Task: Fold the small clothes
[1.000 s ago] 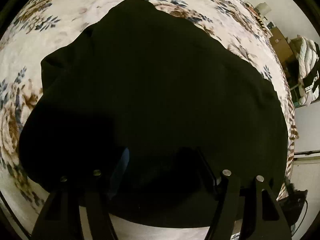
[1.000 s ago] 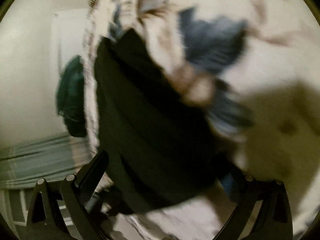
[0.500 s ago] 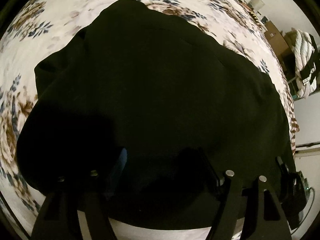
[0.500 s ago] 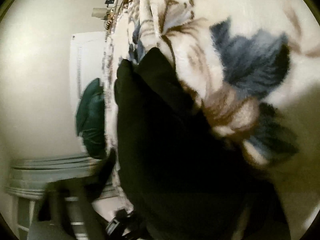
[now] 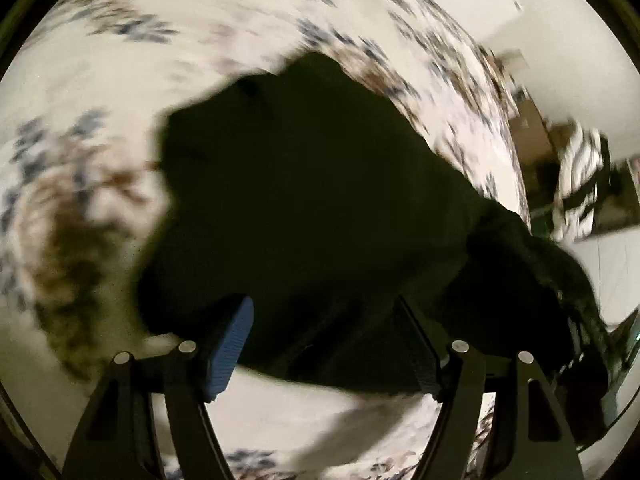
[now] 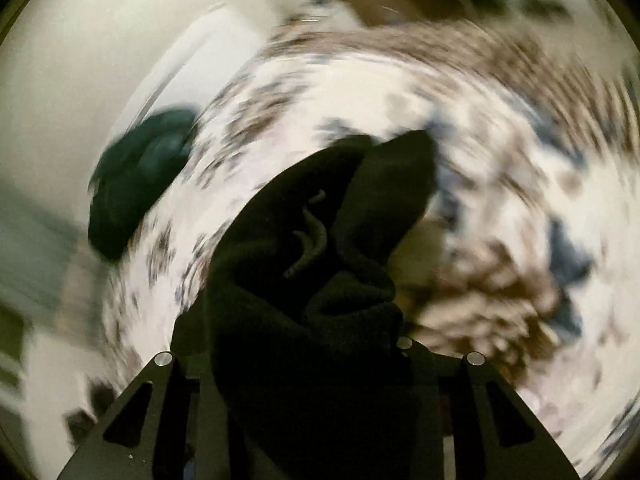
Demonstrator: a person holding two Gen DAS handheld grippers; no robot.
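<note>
A black garment (image 5: pixel 320 200) lies on a floral blanket (image 5: pixel 100 80). In the left wrist view my left gripper (image 5: pixel 326 320) is open, its blue-padded fingers (image 5: pixel 232 344) wide apart over the garment's near edge, holding nothing. In the right wrist view my right gripper (image 6: pixel 304 360) is shut on a bunched fold of the black garment (image 6: pixel 320 280), which hangs gathered between the fingers above the blanket (image 6: pixel 480 160). A thin drawstring (image 6: pixel 312 240) shows on the fold. Both views are motion-blurred.
A dark green bundle (image 6: pixel 136 192) lies at the blanket's edge by a white wall. A striped cloth (image 5: pixel 580 184) and cardboard boxes (image 5: pixel 532 136) stand at the right beyond the bed.
My right gripper has closed on the garment's edge and lifted it, swinging its view. My left gripper has pulled back, so more blanket shows around the garment.
</note>
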